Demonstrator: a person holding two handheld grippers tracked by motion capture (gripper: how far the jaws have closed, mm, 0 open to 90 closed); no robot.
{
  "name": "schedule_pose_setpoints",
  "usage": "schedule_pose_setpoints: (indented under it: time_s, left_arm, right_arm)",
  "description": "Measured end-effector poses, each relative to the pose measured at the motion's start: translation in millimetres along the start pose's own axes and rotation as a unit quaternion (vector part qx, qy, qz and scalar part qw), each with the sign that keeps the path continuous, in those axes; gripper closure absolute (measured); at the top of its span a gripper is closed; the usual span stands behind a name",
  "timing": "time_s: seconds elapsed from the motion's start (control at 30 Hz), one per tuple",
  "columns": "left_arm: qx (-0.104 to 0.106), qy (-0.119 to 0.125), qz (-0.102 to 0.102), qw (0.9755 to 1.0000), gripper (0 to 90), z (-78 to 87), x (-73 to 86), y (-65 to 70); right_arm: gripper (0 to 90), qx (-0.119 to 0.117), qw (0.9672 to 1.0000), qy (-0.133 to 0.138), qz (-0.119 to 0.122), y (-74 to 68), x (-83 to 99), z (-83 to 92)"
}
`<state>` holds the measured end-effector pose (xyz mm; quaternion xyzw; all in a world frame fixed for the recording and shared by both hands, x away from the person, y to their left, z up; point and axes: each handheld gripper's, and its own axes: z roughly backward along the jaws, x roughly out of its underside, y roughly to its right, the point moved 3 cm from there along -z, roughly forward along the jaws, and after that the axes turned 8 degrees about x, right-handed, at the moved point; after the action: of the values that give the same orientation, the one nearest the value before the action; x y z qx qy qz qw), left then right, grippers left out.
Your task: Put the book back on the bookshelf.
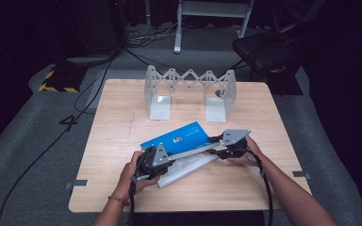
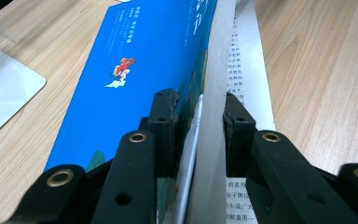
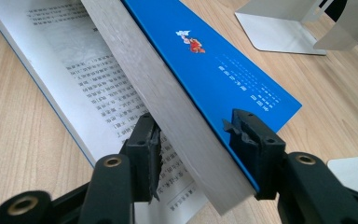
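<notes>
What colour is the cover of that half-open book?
Bright blue paperback book cover with a small red-and-white figure, clearest in the left gripper view.

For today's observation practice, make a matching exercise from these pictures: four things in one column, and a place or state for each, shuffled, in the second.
1. blue-covered book
2. folding metal bookend rack
3. left gripper
4. light wooden table

A. stands at the far side
B. jaws pressed on a raised block of pages
C. lies open, partly lifted
D. carries everything

Pairs: 1-C, 2-A, 3-B, 4-D
</notes>
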<state>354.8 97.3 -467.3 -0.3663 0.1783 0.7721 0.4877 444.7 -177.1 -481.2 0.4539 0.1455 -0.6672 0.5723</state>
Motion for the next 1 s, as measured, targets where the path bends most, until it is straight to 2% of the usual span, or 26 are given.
schedule_pose_setpoints:
  time_s: [0.1,0.13,0.17,0.2,0.23,0.27,0.33,0.37,0.4,0.47,0.5,0.6,0.7,0.77,0.8,0.87,0.93,0.97,1.0]
  left_arm:
    - [0.009,0.012,0.013,0.9998,71.3,4.1,3.8,-5.4]
    - [0.014,0.018,0.020,0.9996,71.2,5.7,5.4,-7.4]
    - [0.014,0.018,0.020,0.9996,71.1,5.7,5.4,-7.4]
    - [0.020,0.019,0.024,0.9993,71.1,7.2,7.1,-9.2]
    - [0.022,0.022,0.023,0.9993,71.1,7.8,7.9,-10.0]
    - [0.022,0.021,0.021,0.9993,71.3,8.1,8.2,-10.3]
    - [0.022,0.021,0.020,0.9994,71.3,8.3,8.5,-10.4]
    - [0.023,0.019,0.019,0.9994,71.3,8.2,8.8,-10.2]
    - [0.024,0.015,0.017,0.9994,71.3,8.1,9.2,-9.8]
    - [0.027,0.012,0.015,0.9995,71.3,8.3,10.7,-9.9]
    - [0.027,0.013,0.015,0.9994,71.3,9.2,11.8,-10.5]
    - [0.032,0.012,0.016,0.9993,71.1,12.4,14.3,-12.5]
    - [0.036,0.016,0.021,0.9990,70.9,13.9,16.4,-14.5]
    - [0.043,0.015,0.027,0.9986,69.9,15.3,18.4,-16.4]
    - [0.043,0.015,0.027,0.9986,69.4,15.3,18.4,-16.4]
    - [0.046,0.013,0.030,0.9984,68.5,16.5,20.2,-18.2]
    - [0.040,0.010,0.035,0.9986,67.0,17.5,20.5,-18.0]
    - [0.035,0.008,0.043,0.9984,63.7,17.5,20.2,-17.6]
    - [0.035,0.008,0.043,0.9984,58.4,17.5,20.2,-17.6]
  right_arm:
    - [54.2,0.004,0.9999,0.008,-0.012,5.2,5.5,0.6]
    - [58.8,0.002,0.9996,0.012,-0.026,9.3,9.4,1.9]
    - [58.8,0.002,0.9996,0.012,-0.026,9.3,9.4,1.9]
    - [60.9,-0.006,0.9987,0.022,-0.046,12.4,11.9,3.3]
    - [61.9,-0.011,0.9979,0.032,-0.055,13.9,12.7,4.8]
    - [62.2,-0.003,0.9984,0.033,-0.045,13.1,10.3,5.3]
    - [61.9,-0.003,0.9987,0.031,-0.040,13.2,9.2,5.0]
    - [56.7,-0.004,0.9989,0.029,-0.037,13.3,8.5,4.3]
    - [48.3,-0.001,0.9986,0.030,-0.043,13.6,8.1,2.8]
    - [44.6,-0.005,0.9982,0.027,-0.054,13.4,7.4,0.5]
    - [42.3,-0.004,0.9985,0.024,-0.048,12.7,6.5,-0.6]
    - [41.5,-0.013,0.9981,0.032,-0.051,11.2,2.8,-3.3]
    - [48.9,-0.026,0.9979,0.040,-0.043,9.0,0.5,-4.4]
    - [56.2,-0.028,0.9982,0.049,-0.022,2.4,-5.4,-5.3]
    - [56.2,-0.028,0.9982,0.049,-0.022,2.4,-5.4,-5.3]
    - [58.8,-0.027,0.9987,0.044,-0.001,-1.8,-8.8,-4.7]
    - [60.8,-0.029,0.9987,0.041,0.010,-5.2,-9.8,-4.6]
    - [62.3,-0.031,0.9987,0.039,0.013,-6.8,-9.8,-4.6]
    - [62.3,-0.031,0.9987,0.039,0.013,-6.8,-9.8,-4.6]
